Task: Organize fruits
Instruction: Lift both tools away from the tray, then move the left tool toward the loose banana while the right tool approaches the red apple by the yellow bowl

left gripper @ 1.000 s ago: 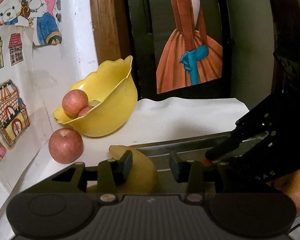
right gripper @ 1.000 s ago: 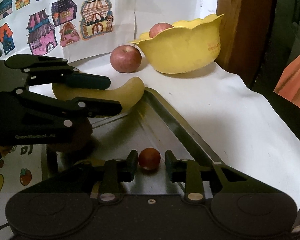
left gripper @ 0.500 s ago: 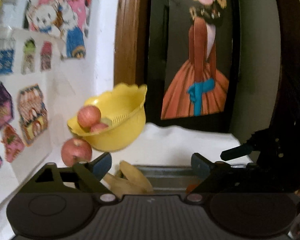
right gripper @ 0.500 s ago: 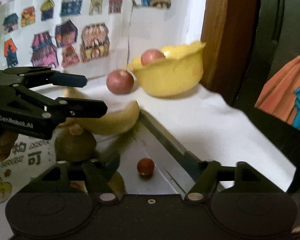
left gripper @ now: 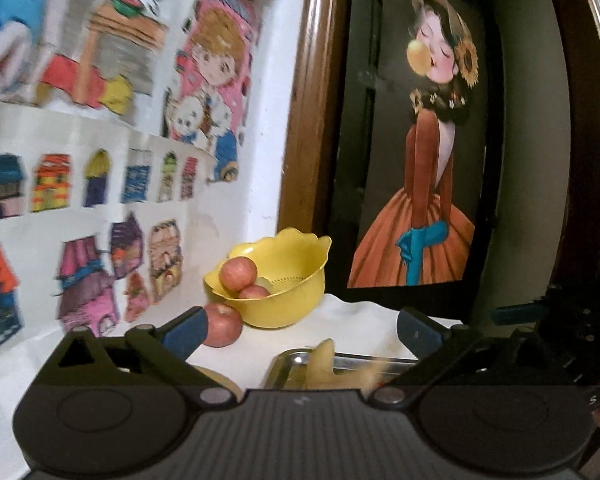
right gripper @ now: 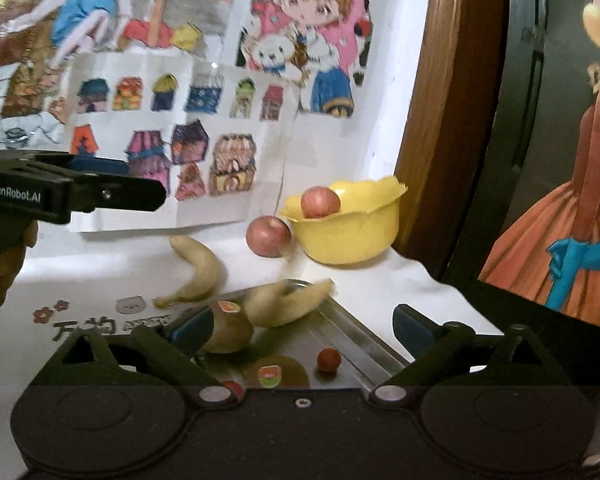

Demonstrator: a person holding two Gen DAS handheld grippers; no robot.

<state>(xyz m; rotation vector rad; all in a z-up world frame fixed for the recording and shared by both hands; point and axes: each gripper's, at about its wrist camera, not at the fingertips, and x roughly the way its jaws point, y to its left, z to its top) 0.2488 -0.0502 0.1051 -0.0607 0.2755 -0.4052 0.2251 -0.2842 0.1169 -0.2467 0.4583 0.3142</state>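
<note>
Above the metal tray we hold both grippers, left and right, spread wide and empty. Beyond the tray, apples sit in the yellow bowl, seemingly sorted; bananas and small red fruit remain on the tray.

Left gripper: jaws spread wide, nothing between them, blue pads facing inward. It was held level and raised. From the right wrist view it appeared at the far left edge, side-on, fingers pointing right. A hand was partly visible below its body, gripping it.

Right gripper: jaws likewise wide apart and empty. In the left wrist view it showed as a dark shape at the right edge.
</note>
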